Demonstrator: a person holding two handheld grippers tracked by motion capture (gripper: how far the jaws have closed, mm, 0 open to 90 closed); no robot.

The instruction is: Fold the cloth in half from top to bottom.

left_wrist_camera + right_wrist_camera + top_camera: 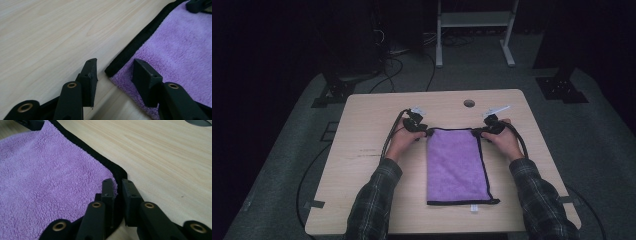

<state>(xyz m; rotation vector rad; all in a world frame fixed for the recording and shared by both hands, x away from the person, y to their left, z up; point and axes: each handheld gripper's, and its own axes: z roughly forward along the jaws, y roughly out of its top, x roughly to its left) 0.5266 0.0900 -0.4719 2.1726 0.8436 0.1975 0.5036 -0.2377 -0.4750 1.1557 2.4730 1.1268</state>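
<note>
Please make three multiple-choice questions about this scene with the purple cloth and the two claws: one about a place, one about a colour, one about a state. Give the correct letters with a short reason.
1. Where do the two claws meet the purple cloth?
A. at its far corners
B. at its near corners
C. at the middle of its long sides

2. What colour is the cloth's border?
A. white
B. black
C. yellow

3. How does the right claw stand?
A. wide open above the table
B. shut on a corner of the cloth
C. shut on nothing

Answers:
1 A: in the high view both hands sit at the edge farthest from the person.
2 B: a black trim runs round the purple pile.
3 B: its jaws pinch the corner, while the left claw stands open astride its own corner.
</note>
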